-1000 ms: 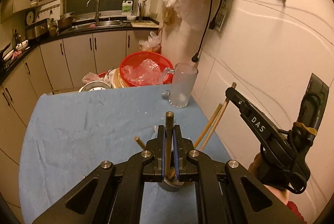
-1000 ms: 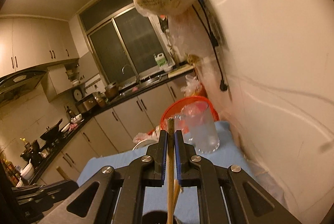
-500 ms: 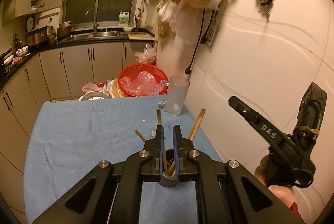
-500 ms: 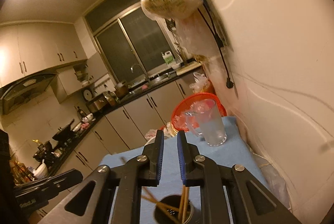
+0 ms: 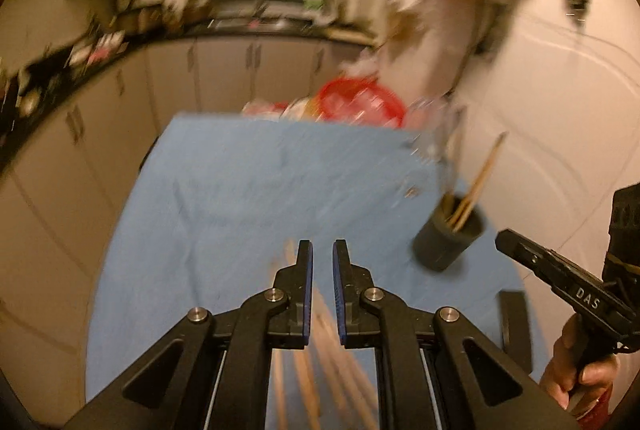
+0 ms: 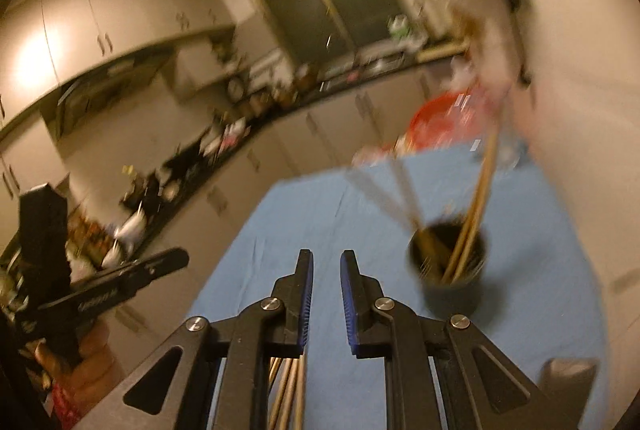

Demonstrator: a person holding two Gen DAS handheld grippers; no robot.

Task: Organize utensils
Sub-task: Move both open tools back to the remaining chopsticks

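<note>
A dark round holder [image 5: 448, 238] stands on the blue cloth near the wall, with several wooden chopsticks [image 5: 480, 177] leaning in it. My left gripper [image 5: 322, 250] hangs left of the holder, its jaws almost together with nothing between them. Loose chopsticks [image 5: 304, 390] lie on the cloth beneath it. In the right wrist view the holder [image 6: 452, 290] sits to the right of my right gripper [image 6: 326, 258]. That gripper's jaws stand a little apart and empty. More loose chopsticks [image 6: 288, 390] show under its frame. Both views are blurred.
The blue cloth [image 5: 240, 189] covers the table. A red basket [image 5: 360, 101] and a blurred glass mug [image 5: 440, 133] stand at its far end. The white wall runs along the right. A small dark object [image 5: 516, 322] lies near the holder. A hand [image 5: 580, 370] grips the right tool.
Both grippers let go of their chopsticks over the holder, then swung left and down. The holder now sits to the right of each, and loose chopsticks have come into view below.
</note>
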